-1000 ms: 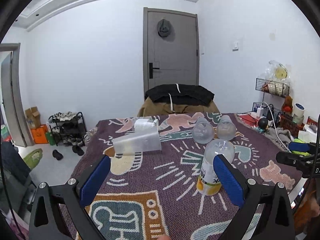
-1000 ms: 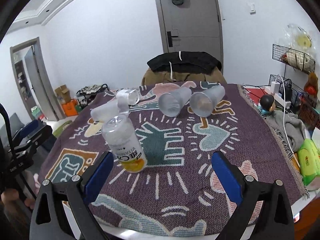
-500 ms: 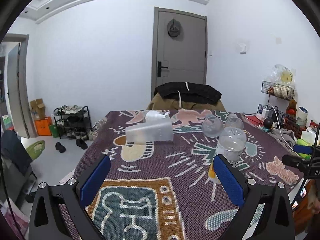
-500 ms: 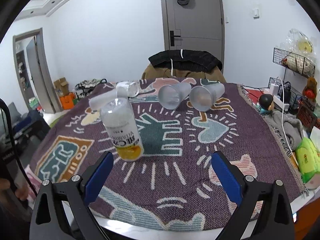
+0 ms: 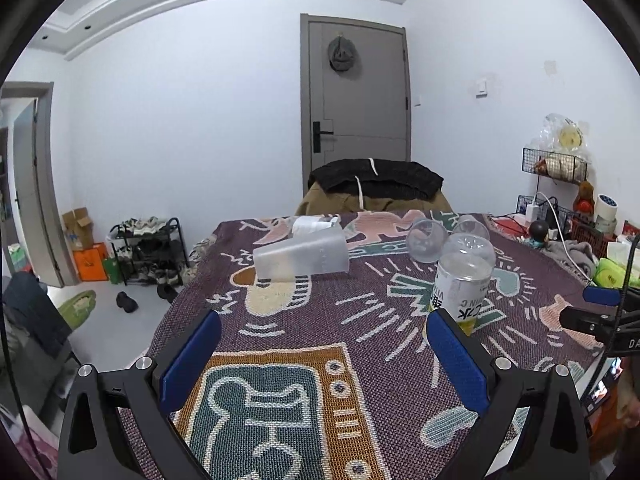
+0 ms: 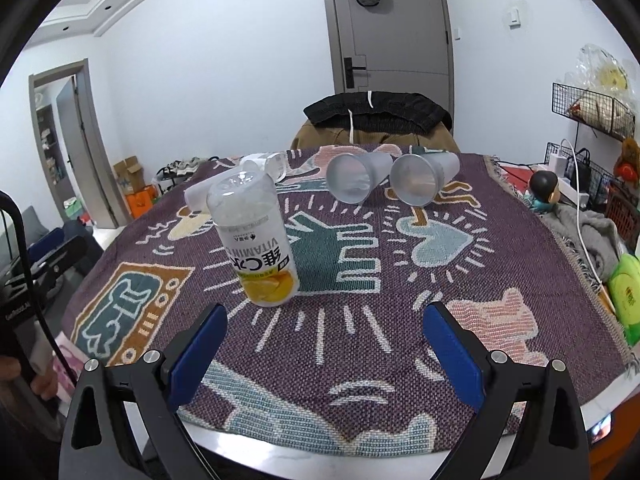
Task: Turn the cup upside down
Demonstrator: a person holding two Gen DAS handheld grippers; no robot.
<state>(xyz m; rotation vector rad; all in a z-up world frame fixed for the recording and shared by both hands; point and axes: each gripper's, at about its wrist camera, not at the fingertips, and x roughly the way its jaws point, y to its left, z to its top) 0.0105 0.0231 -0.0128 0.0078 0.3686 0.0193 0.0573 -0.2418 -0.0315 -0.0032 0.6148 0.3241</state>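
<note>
A frosted plastic cup [image 5: 301,255] lies on its side on the patterned table cloth [image 5: 304,336], ahead of my left gripper [image 5: 320,350], which is open and empty. Two more frosted cups [image 6: 356,178] [image 6: 422,178] lie on their sides further back, mouths toward my right gripper [image 6: 324,342], which is open and empty near the table's front edge. A clear bottle with a yellow label [image 6: 256,240] stands upside down left of centre; it also shows in the left wrist view [image 5: 462,280].
A small clear cup [image 6: 268,164] lies at the far edge. A chair with a dark jacket [image 5: 376,186] stands behind the table. A doll, cables and wire baskets [image 6: 576,184] crowd the right side. A shoe rack [image 5: 148,248] stands on the floor at left.
Both grippers have drawn back and tilted a little; the left view now shows the side-lying cup nearer the centre. Nothing on the table has moved.
</note>
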